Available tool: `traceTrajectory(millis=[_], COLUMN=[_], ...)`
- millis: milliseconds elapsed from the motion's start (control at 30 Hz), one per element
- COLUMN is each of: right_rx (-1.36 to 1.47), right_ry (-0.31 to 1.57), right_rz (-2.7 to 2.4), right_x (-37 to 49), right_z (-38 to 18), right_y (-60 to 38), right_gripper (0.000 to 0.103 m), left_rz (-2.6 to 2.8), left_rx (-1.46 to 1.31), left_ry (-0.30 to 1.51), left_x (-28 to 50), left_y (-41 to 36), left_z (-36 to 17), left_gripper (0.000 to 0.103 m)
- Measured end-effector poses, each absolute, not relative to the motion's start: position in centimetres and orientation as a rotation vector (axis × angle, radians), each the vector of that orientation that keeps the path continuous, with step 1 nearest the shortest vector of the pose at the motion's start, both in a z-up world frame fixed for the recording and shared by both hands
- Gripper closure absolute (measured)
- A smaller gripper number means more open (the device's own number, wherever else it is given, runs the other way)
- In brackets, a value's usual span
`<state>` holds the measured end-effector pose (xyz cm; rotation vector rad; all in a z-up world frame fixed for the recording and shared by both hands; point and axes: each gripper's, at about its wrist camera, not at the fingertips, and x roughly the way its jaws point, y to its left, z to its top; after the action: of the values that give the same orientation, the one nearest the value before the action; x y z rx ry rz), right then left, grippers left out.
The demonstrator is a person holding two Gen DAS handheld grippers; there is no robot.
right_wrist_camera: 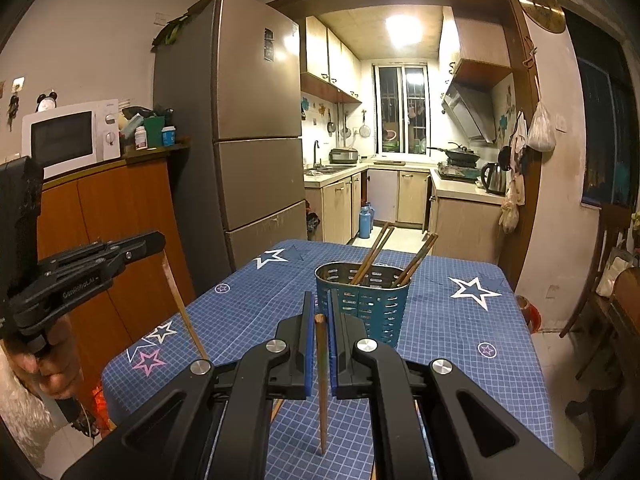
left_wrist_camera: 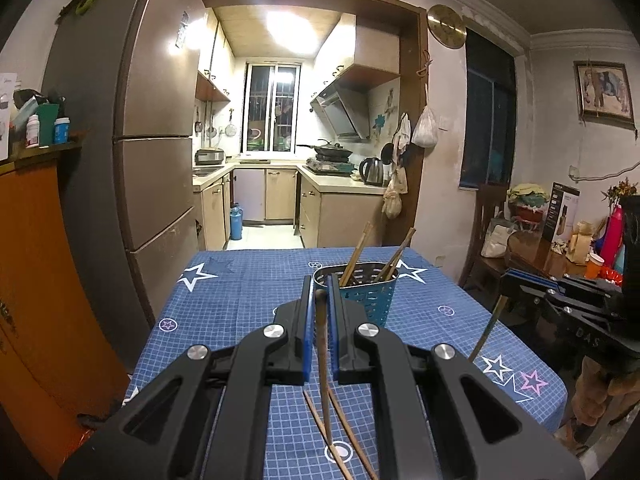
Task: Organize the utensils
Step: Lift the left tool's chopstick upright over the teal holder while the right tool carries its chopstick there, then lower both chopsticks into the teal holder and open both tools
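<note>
A teal perforated utensil holder stands on the blue star tablecloth with several wooden chopsticks leaning in it. My left gripper is shut on one chopstick, held above the table just short of the holder. Two more chopsticks lie on the cloth below it. My right gripper is shut on another chopstick, also near the holder. Each gripper shows in the other's view: the right one with its chopstick, the left one with its chopstick.
A fridge and an orange cabinet with a microwave stand left of the table. A dark wooden side table with clutter and a chair stand to the right. The kitchen lies beyond the table's far edge.
</note>
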<state>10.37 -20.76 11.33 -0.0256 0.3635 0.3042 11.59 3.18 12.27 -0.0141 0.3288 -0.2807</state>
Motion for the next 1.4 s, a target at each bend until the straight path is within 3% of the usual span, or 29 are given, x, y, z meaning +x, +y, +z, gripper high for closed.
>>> traceTrajectory(millis=[533,1000,1400], right_rx=[-0.026,-0.036,-0.012], right_ry=[0.327,0.333,0.257], right_rz=[0.294,0.287,0.255], right_x=[13.8,15.0,18.6], right_z=[15.6,16.2,21.2], right_y=[-20.5,-20.1,-20.9], right_gripper=[0.096,0.096,0.096], left_rz=[-0.293,-0.275,-0.24], left_rx=[-0.016,-0.004,-0.008], left_ry=[0.347,0.351,0.238], left_x=[14.6,15.9,20.2], left_y=[1.7,1.4,-0.4], left_z=[12.0,12.7,18.8], left_gripper=[0.098,0.098,0.098])
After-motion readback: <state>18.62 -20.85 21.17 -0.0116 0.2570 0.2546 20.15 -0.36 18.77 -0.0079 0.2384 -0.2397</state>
